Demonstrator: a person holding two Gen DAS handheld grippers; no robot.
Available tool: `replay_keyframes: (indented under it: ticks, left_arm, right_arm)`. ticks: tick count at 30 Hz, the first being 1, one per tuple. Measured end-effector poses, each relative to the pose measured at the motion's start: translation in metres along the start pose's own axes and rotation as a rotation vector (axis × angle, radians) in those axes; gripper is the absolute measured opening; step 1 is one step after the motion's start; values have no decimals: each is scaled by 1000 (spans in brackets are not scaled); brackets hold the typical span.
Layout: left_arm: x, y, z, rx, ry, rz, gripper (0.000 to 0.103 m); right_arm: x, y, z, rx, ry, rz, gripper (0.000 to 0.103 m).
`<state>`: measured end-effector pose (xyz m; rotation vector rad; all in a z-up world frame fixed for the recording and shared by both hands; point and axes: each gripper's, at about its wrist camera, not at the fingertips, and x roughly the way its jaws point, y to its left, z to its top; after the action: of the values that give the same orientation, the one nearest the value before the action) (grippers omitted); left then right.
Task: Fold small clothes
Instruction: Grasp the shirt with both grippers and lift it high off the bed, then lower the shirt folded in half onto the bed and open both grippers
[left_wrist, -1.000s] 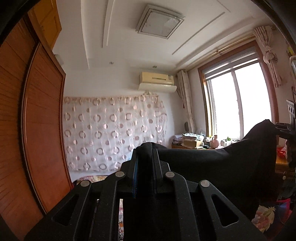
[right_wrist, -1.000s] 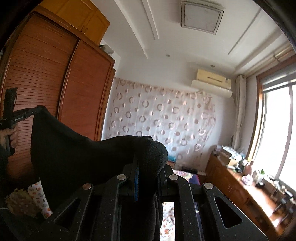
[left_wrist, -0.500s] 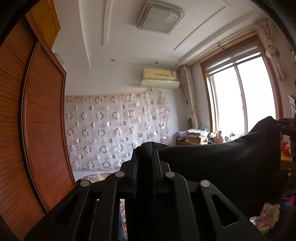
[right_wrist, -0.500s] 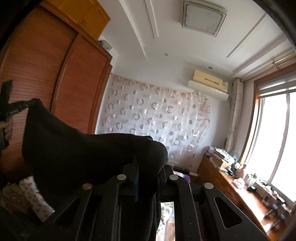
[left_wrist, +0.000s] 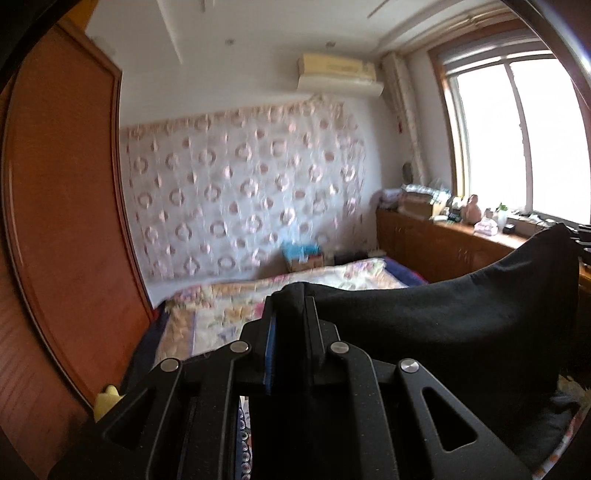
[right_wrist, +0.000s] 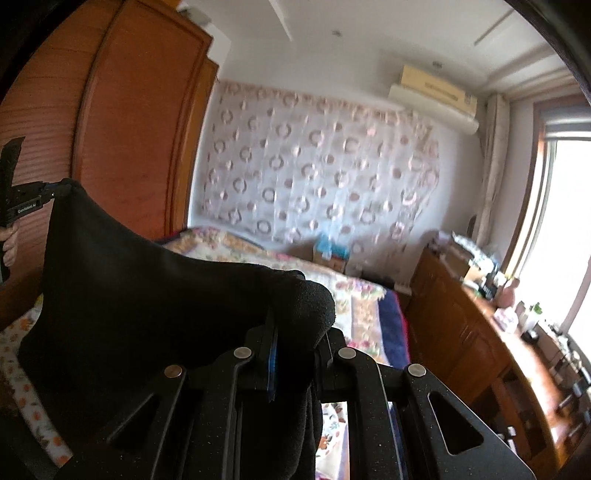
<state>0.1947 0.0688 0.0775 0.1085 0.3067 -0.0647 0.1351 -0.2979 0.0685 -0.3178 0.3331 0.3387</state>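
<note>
Left gripper (left_wrist: 290, 306): jaws are pinching one top corner of the black garment (left_wrist: 461, 314); cloth is bunching up between the pads
Right gripper (right_wrist: 295, 306): jaws are likewise clamping the opposite top corner, with a thick roll of black fabric spilling over the tips
Garment position: it is hanging in the air between the two grippers, upper edge sagging in a shallow curve, body drooping below; no part can be seen touching the bed
Key relation: the long axis is running hand to hand, roughly level; from the left tongs the cloth is stretching away to the right, from the right tongs away to the left, so neither hand is nearer
Landing surface: the floral bedspread (left_wrist: 295, 291) is lying ahead of and below both grippers
Judgement: the cloth is probably being brought over the bed for laying flat; the free lower hem would need to meet the bedspread first
Writing: small white lettering is showing on the left gripper's body in the right wrist view, too small to read for certain
Surroundings: wooden wardrobe (right_wrist: 122, 122) is standing to the left, window (left_wrist: 524, 129) to the right
</note>
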Motion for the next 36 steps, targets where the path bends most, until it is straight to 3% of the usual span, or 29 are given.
replay_keyframes:
  ticks: [8, 18, 27, 30, 32, 36]
  left_arm:
    - [91, -7, -23, -14, 144, 3, 13]
    - [154, -15, -49, -6, 269, 0, 13]
    - [179, -17, -59, -2, 337, 0, 15]
    - [183, -14, -59, -12, 345, 16, 22]
    - [179, -12, -59, -32, 348, -2, 45]
    - [162, -15, -63, -56, 348, -54, 65]
  right_arm:
    - [94, -24, 28, 43, 120, 31, 14]
    - [179, -51, 44, 84, 248, 68, 14]
    - [189, -54, 45, 105, 296, 87, 14]
    - [184, -54, 43, 114, 314, 107, 19]
    - [177, -53, 44, 120, 324, 128, 26]
    - [155, -57, 48, 129, 292, 121, 48]
